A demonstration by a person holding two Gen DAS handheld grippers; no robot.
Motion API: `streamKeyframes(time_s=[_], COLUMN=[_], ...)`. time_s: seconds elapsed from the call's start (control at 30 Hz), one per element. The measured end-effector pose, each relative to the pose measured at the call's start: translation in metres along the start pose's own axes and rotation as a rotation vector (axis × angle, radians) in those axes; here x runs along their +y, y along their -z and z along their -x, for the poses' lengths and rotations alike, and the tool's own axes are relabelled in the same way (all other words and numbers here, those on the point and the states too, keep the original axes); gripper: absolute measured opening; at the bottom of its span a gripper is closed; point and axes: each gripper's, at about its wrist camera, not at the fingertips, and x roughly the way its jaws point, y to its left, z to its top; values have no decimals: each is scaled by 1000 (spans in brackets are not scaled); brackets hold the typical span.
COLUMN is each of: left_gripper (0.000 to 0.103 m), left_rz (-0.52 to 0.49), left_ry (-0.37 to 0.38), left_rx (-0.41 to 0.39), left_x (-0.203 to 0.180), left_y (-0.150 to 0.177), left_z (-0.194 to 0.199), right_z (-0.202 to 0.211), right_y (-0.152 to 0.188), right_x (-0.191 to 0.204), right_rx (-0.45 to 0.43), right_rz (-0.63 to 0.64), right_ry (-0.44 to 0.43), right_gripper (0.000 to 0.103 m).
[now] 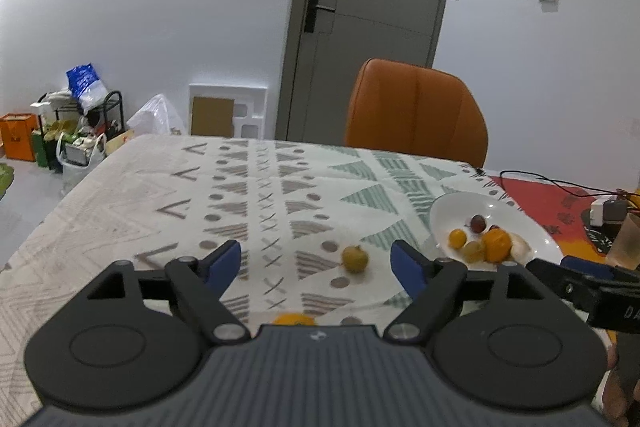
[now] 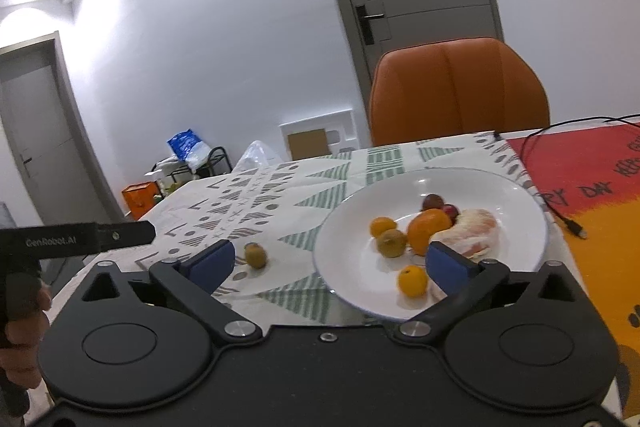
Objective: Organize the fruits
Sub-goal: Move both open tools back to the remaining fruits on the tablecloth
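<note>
Both the left gripper point(image 1: 316, 261) and right gripper point(image 2: 328, 261) are being held apart, nothing between them. One greenish fruit point(image 1: 355, 258) is lying on the tablecloth point(image 1: 160, 195) at lower centre, left of the plate point(image 2: 480, 183); it is best being straddled squarely, then clamped gently.

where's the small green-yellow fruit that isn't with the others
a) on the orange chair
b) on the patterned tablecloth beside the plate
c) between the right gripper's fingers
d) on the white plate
b: the small green-yellow fruit lies alone on the patterned tablecloth, apart from the white plate.
</note>
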Motion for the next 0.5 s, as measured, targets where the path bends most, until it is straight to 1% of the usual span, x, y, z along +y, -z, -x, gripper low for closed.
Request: streamKeyframes(time_s=[0.13,0.2,0.27,0.5], left_gripper=[83,90,92,92], left_rz=[10,14,16,11], left_ry=[-11,-15,-19,-7], left_rx=[23,33,43,72], left_x=[9,12,14,16], left_y=[9,14,18,33], left_z=[-3,-5,-7,-15], right_z=[-7,-9,-12,-20], right_y=[3,6,7,11], right_x=[7,11,15,24], right_rx=[24,33,44,74], right_rz=[5,14,22,36], right_ry=[-17,-19,-20,-26], right_gripper=[103,103,103,103])
